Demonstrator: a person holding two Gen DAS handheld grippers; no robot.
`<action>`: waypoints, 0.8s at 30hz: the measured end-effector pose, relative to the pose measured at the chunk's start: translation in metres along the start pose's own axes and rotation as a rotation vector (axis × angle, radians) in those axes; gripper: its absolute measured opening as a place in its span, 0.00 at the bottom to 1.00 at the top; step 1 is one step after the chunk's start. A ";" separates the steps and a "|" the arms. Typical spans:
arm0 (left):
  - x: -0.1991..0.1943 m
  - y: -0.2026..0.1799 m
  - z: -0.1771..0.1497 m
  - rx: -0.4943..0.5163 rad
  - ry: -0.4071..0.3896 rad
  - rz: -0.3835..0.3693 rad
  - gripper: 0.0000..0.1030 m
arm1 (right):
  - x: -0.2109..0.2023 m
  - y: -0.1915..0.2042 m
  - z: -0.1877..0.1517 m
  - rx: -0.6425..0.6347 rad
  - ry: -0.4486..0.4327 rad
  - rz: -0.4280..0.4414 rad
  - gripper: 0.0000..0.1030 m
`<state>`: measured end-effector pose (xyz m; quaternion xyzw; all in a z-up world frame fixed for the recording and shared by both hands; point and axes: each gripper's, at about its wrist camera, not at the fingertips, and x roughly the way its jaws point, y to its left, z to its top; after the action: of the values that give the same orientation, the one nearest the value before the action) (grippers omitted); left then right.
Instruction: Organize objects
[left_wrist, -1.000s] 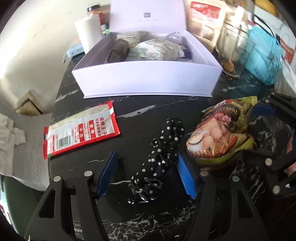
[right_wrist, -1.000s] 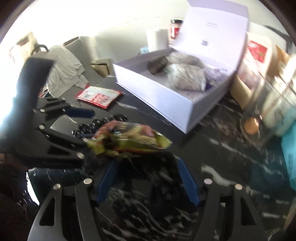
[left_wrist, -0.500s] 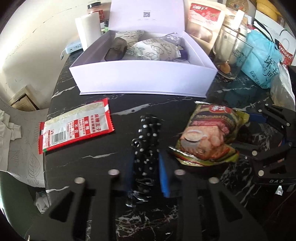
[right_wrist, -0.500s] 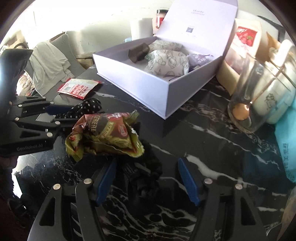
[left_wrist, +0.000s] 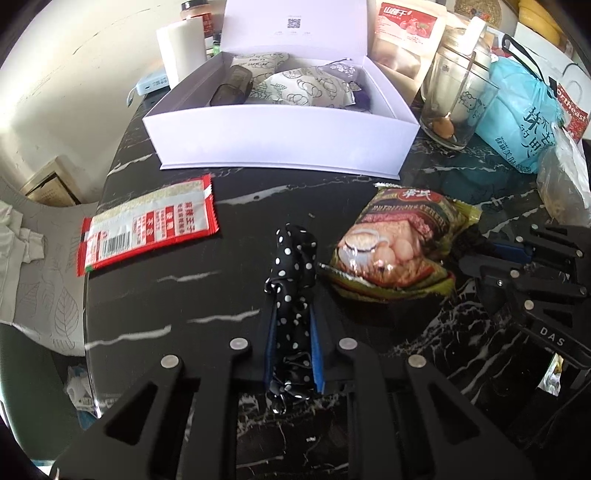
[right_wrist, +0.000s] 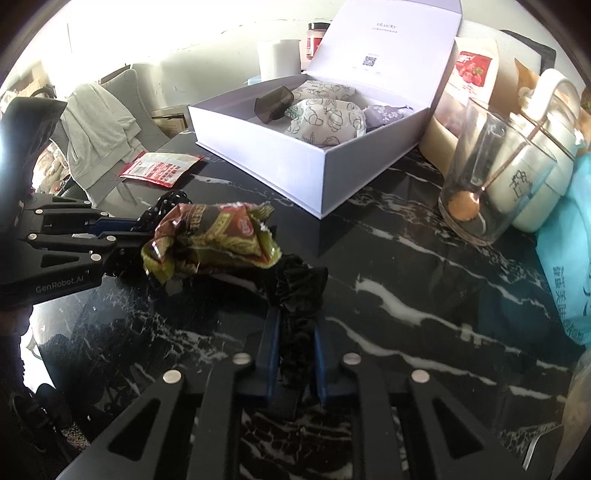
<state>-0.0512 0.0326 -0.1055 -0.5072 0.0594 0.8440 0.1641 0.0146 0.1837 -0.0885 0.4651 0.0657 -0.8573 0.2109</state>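
My left gripper (left_wrist: 291, 332) is shut on a black polka-dot scrunchie (left_wrist: 293, 266) that lies on the black marble table (left_wrist: 166, 295). My right gripper (right_wrist: 295, 350) is shut on a plain black scrunchie (right_wrist: 299, 284). A crumpled green and red cereal packet (left_wrist: 399, 247) (right_wrist: 214, 236) rests between the two grippers, its edge over the black scrunchie. A red and white sachet (left_wrist: 147, 225) lies flat at the left. Behind them stands an open white box (left_wrist: 280, 136) (right_wrist: 317, 162) holding patterned pouches and a dark case.
Right of the box stand a glass mug with a spoon (right_wrist: 487, 184), a white jar (right_wrist: 543, 147) and a blue bag (left_wrist: 524, 110). A paper roll (left_wrist: 183, 48) and a red snack pouch (left_wrist: 406, 33) sit behind. The table edge curves at the left beside a chair with cloth (right_wrist: 99, 125).
Both grippers went from open to shut: the left closed on the polka-dot scrunchie first, then the right closed on the black scrunchie. The cereal packet shifted a little.
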 end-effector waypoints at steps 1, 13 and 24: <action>-0.001 0.000 -0.002 -0.009 0.001 0.002 0.14 | -0.001 -0.001 -0.002 0.009 0.000 0.007 0.15; -0.033 -0.011 -0.017 -0.015 -0.043 0.016 0.14 | -0.030 0.001 -0.015 0.028 -0.048 0.039 0.14; -0.065 -0.018 -0.011 0.000 -0.084 0.028 0.14 | -0.064 0.004 -0.013 0.008 -0.100 0.023 0.14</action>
<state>-0.0079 0.0325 -0.0527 -0.4704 0.0598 0.8668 0.1545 0.0570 0.2038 -0.0430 0.4235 0.0462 -0.8772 0.2216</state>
